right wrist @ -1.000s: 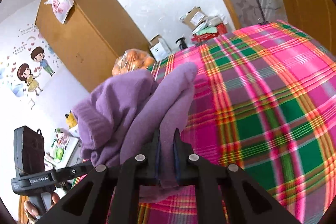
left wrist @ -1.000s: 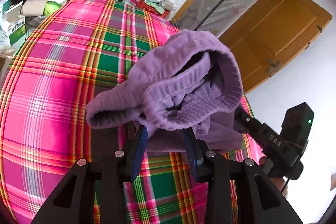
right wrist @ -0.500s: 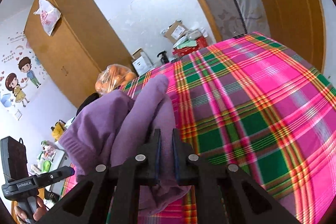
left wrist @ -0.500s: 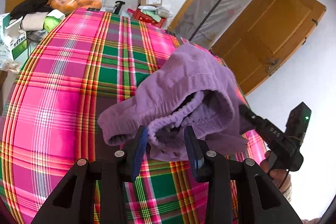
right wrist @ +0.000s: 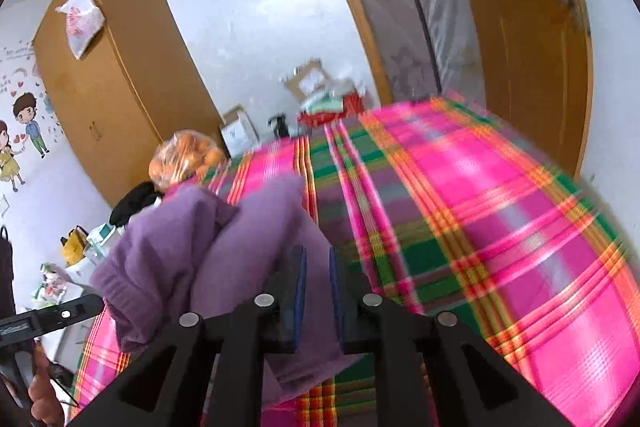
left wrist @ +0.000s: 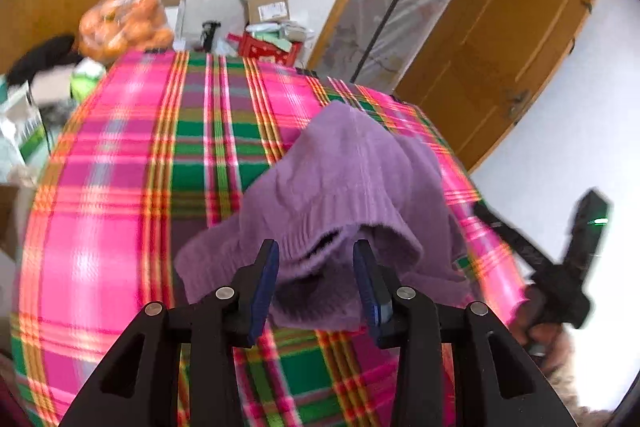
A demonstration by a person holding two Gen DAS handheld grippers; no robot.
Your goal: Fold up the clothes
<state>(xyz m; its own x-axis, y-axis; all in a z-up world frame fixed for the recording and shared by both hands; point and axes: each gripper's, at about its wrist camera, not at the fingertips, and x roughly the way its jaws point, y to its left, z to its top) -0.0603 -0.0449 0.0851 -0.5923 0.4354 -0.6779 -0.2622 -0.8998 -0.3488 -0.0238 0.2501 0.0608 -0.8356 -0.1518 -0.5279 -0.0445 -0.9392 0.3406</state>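
Observation:
A purple knit garment (left wrist: 344, 179) lies bunched on the pink-and-green plaid tablecloth (left wrist: 120, 187), toward the right edge. My left gripper (left wrist: 316, 259) is open, its blue-padded fingers standing either side of the garment's ribbed hem without pinching it. In the right wrist view the same garment (right wrist: 180, 247) humps up at the left, and my right gripper (right wrist: 316, 259) is shut on a fold of it just above the plaid tablecloth (right wrist: 500, 207). The right gripper's black body (left wrist: 560, 267) shows at the table's right side, held by a hand.
A bag of oranges (left wrist: 120, 25), cardboard boxes (left wrist: 268, 7) and a red basket (left wrist: 268, 51) sit beyond the far table edge. A wooden door (left wrist: 500, 47) stands open at the right. A wardrobe (right wrist: 112, 87) is at the left.
The garment has come down from a raised bundle to rest lower on the cloth. Both grippers moved with it; the right stays shut on its fold, the left keeps the same wide gap.

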